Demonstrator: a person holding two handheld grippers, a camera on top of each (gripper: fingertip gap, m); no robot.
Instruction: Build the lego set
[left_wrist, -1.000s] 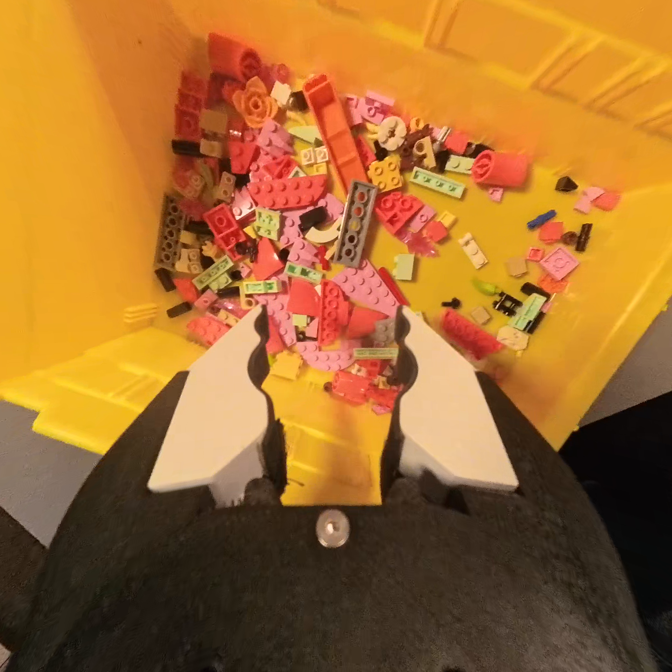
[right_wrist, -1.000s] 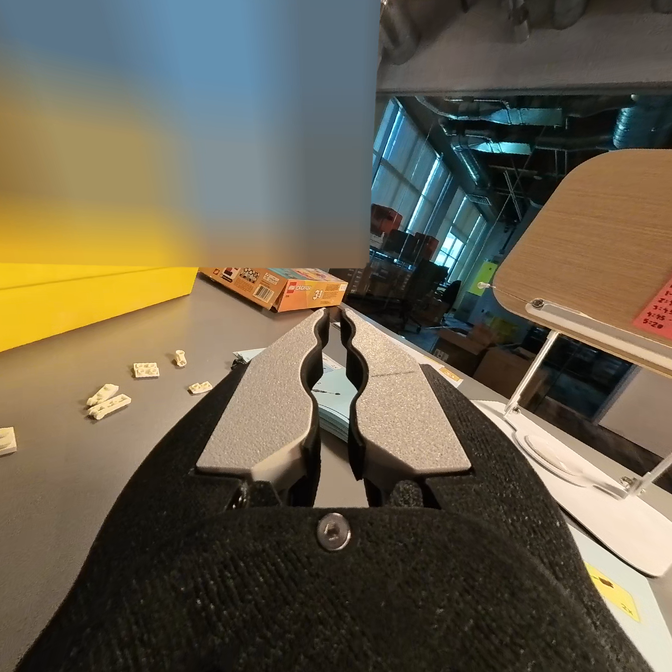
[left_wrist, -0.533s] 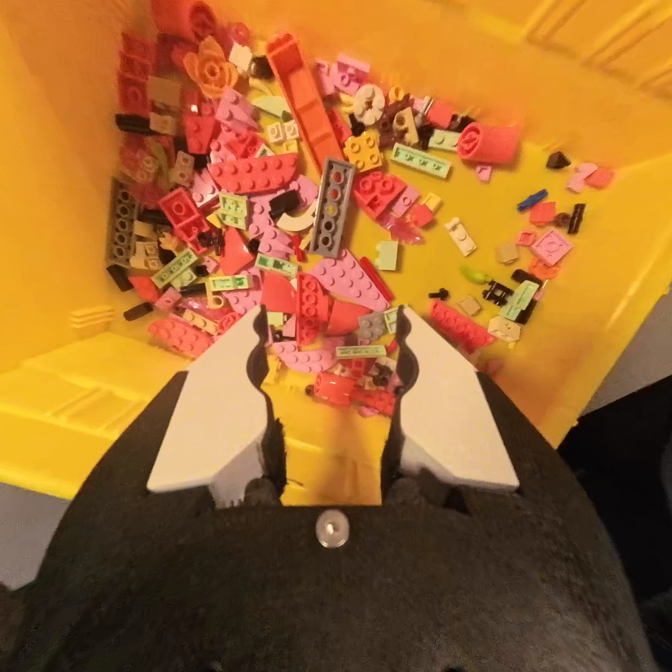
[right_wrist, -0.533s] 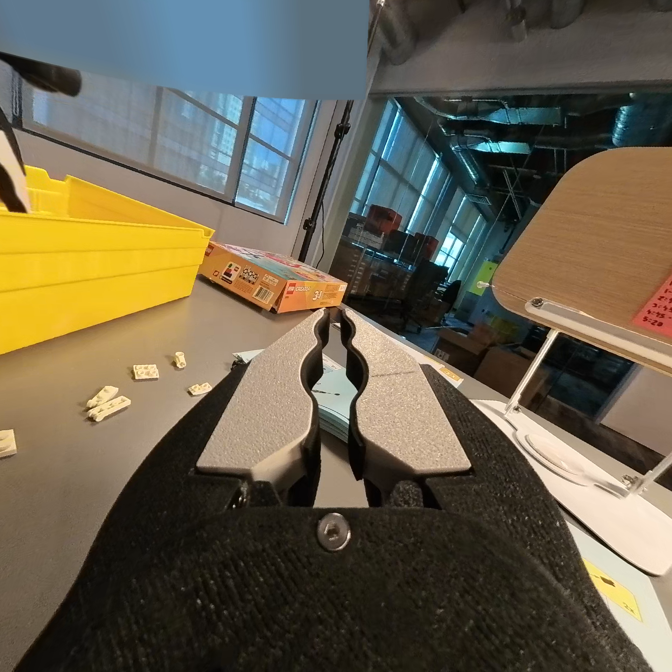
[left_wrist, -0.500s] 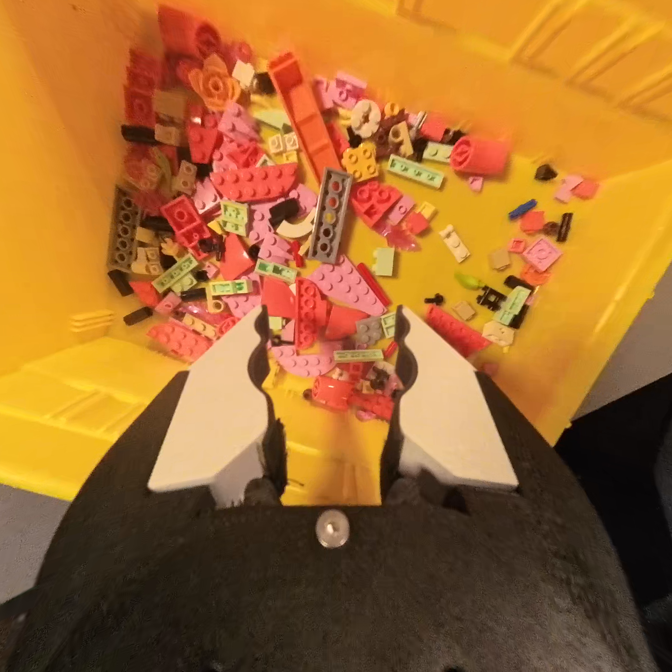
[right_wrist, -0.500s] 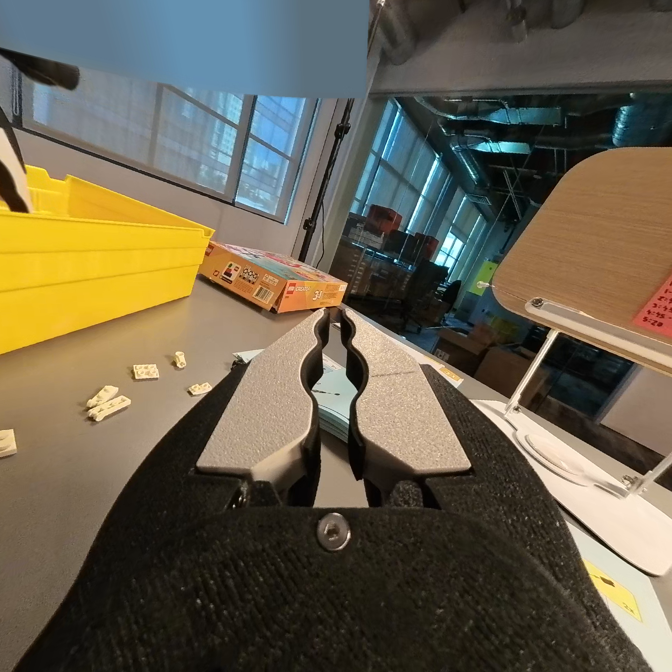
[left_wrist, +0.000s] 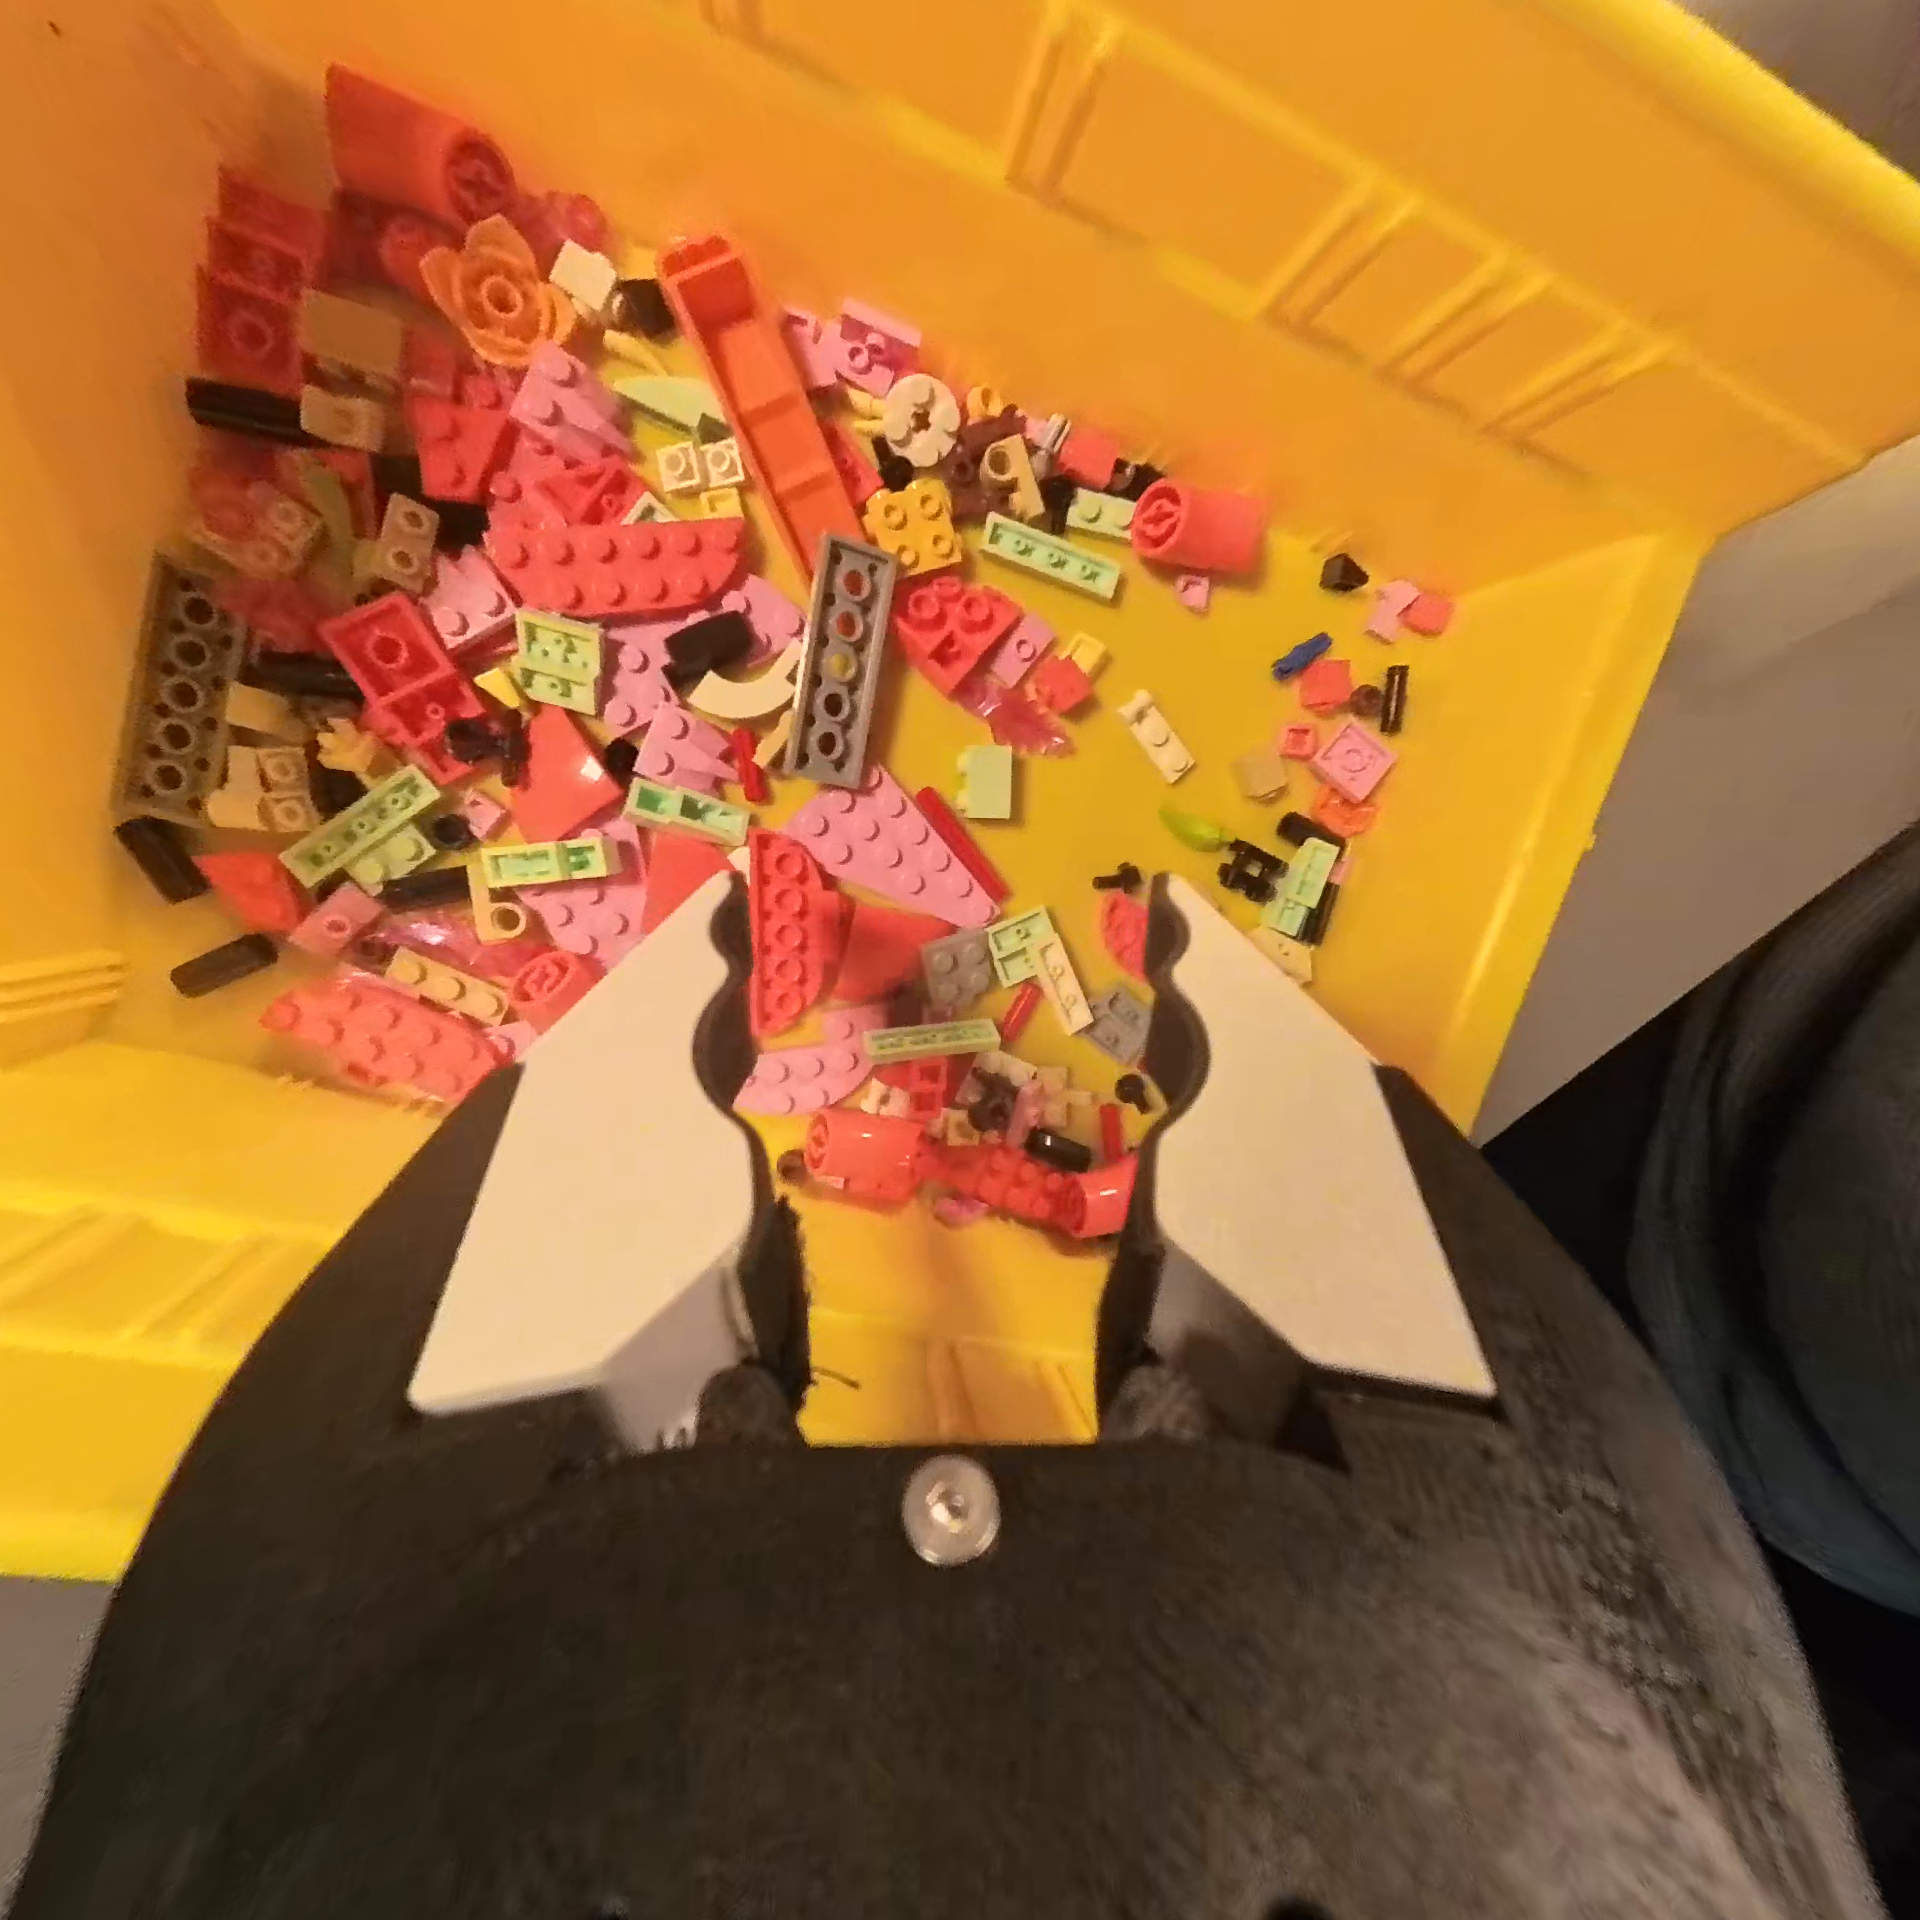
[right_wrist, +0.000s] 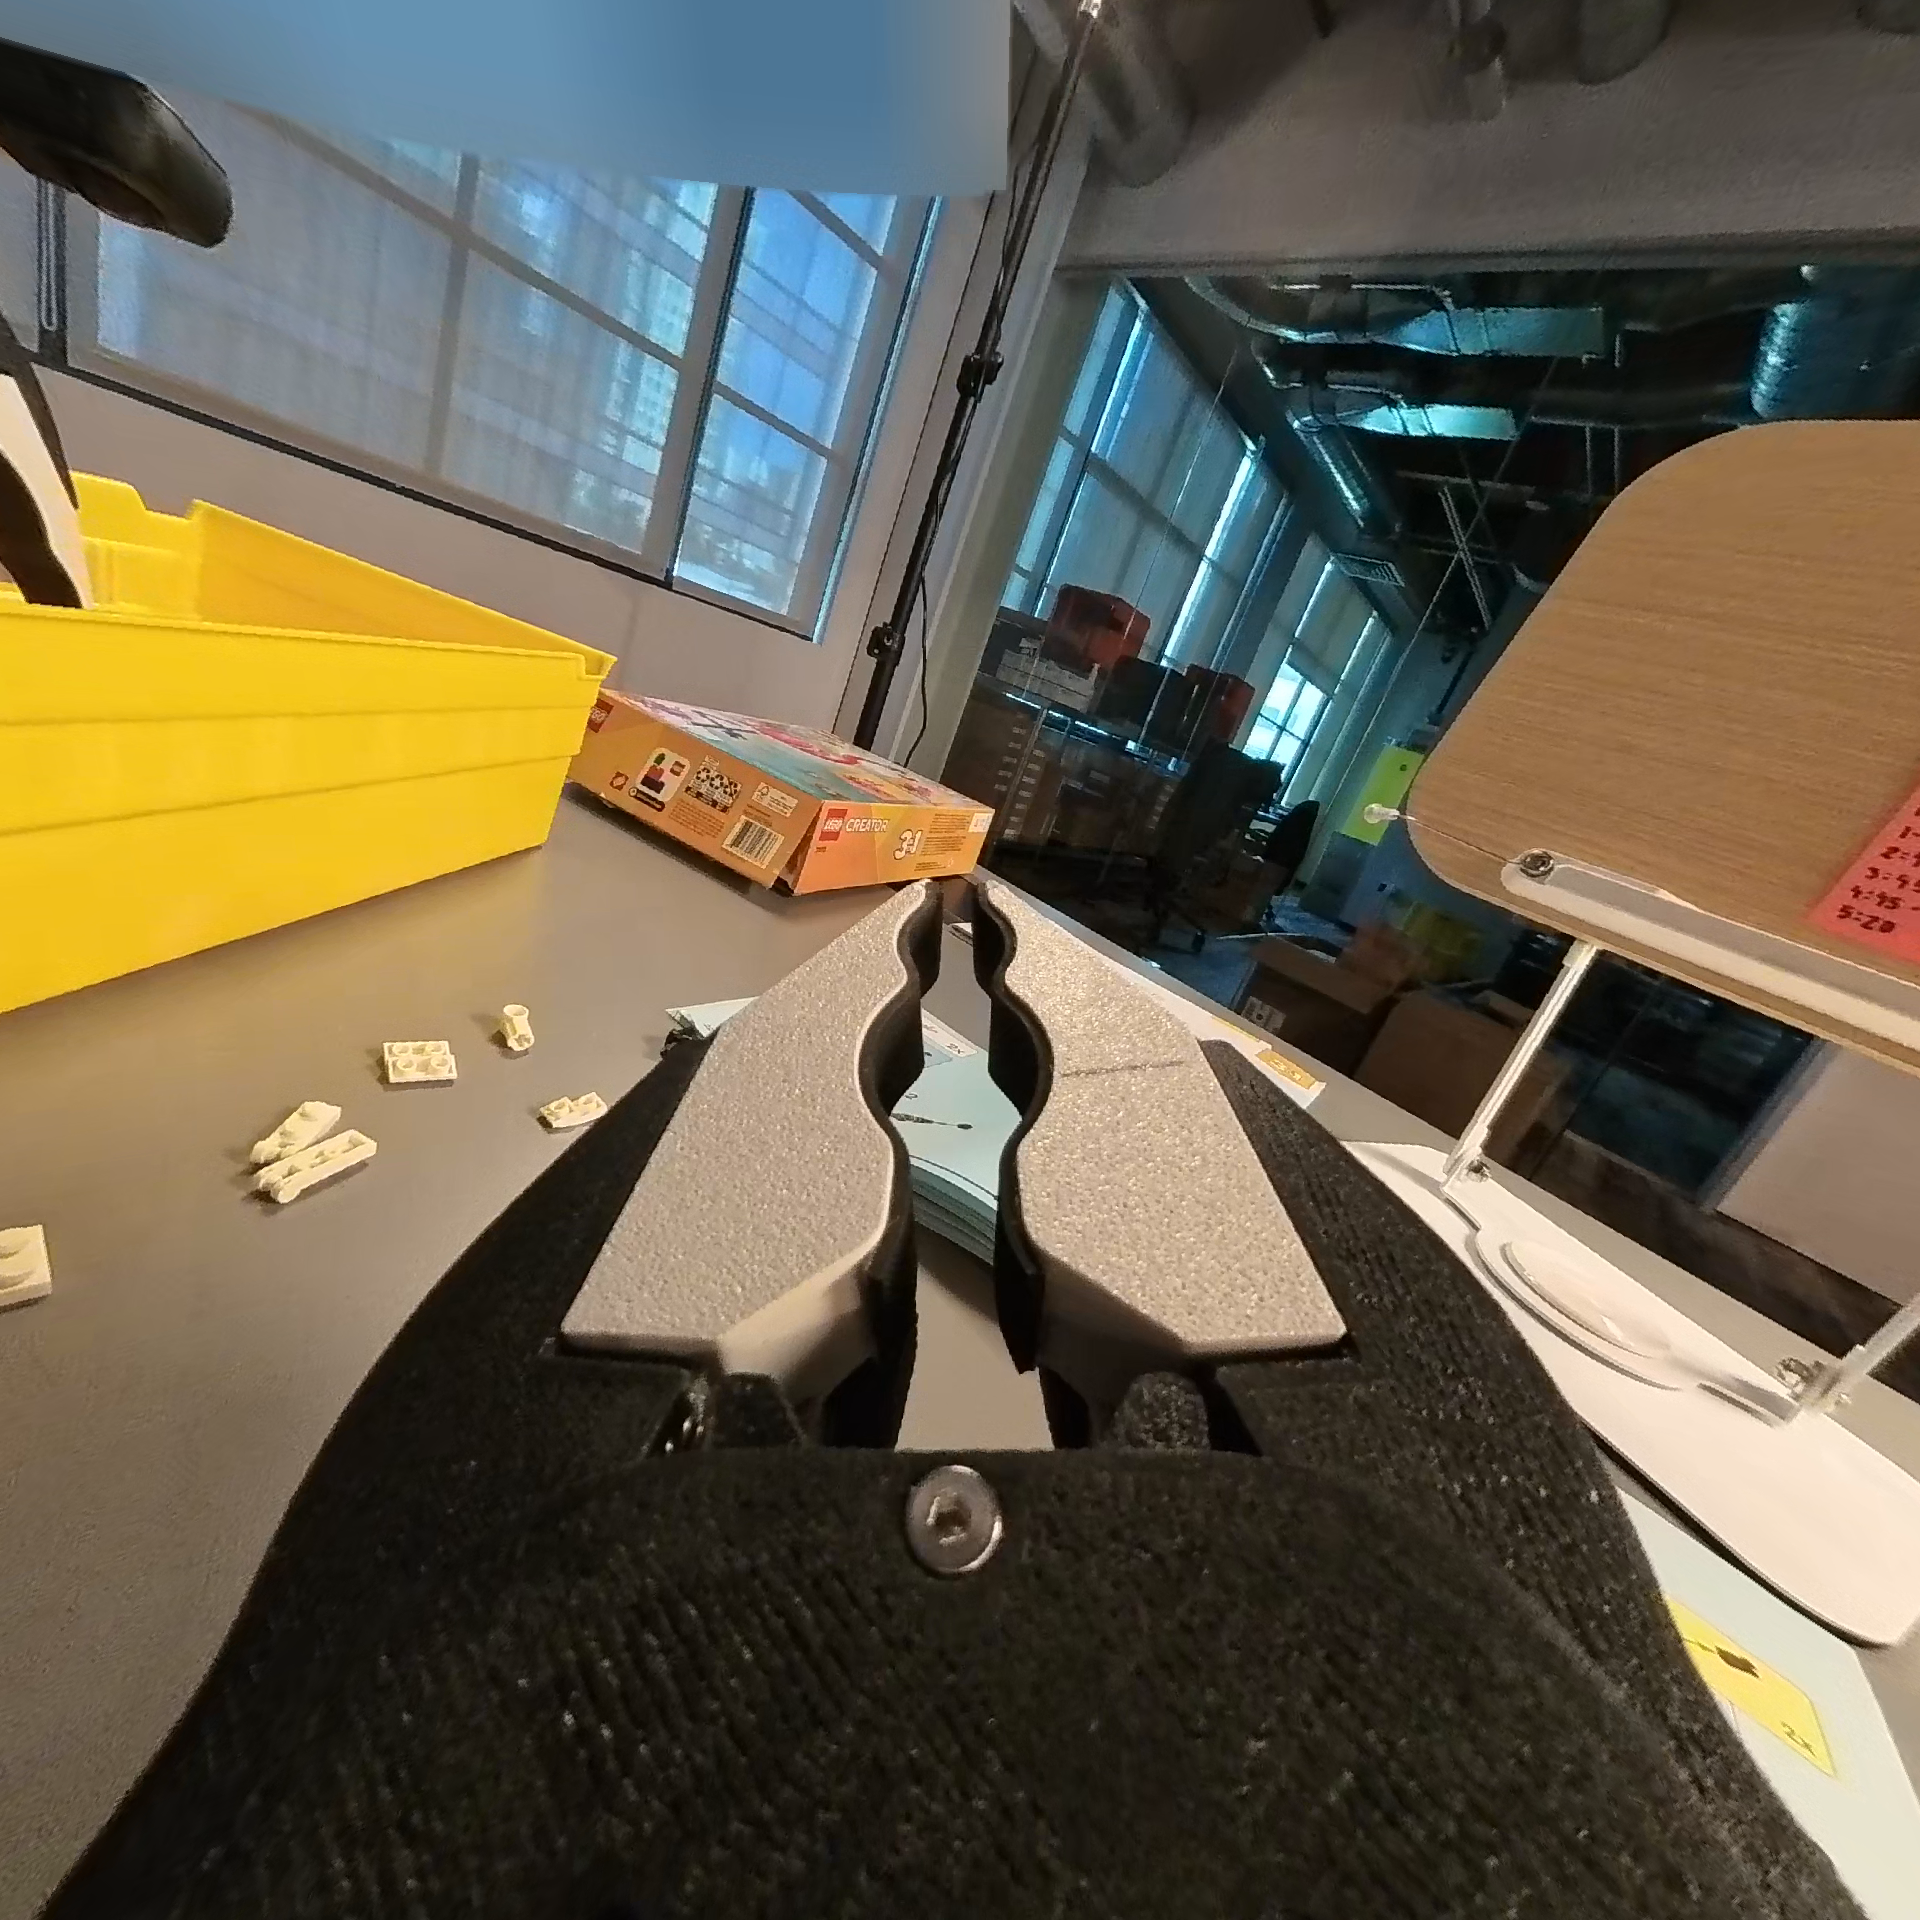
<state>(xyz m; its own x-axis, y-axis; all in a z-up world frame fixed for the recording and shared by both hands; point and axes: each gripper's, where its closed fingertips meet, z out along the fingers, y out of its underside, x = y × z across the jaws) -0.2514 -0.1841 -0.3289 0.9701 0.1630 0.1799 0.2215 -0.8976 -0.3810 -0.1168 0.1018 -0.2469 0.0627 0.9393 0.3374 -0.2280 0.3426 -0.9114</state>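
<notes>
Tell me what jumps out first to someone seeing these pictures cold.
The heap of red, pink and green bricks on the floor of the yellow bin, with the left gripper open above it. Next, the right gripper, nearly shut and empty, over a grey table with a few white pieces and an orange box.

Loose bricks (left_wrist: 665, 665) heaped in bin (left_wrist: 1351, 312); on desk (right_wrist: 520, 935), bin at 10 o'clock, box (right_wrist: 790, 790) at 12, stand (right_wrist: 1662, 1299) at 3.

L tongs (left_wrist: 940, 894) wide open, R tongs (right_wrist: 956, 902) closed, empty
</notes>
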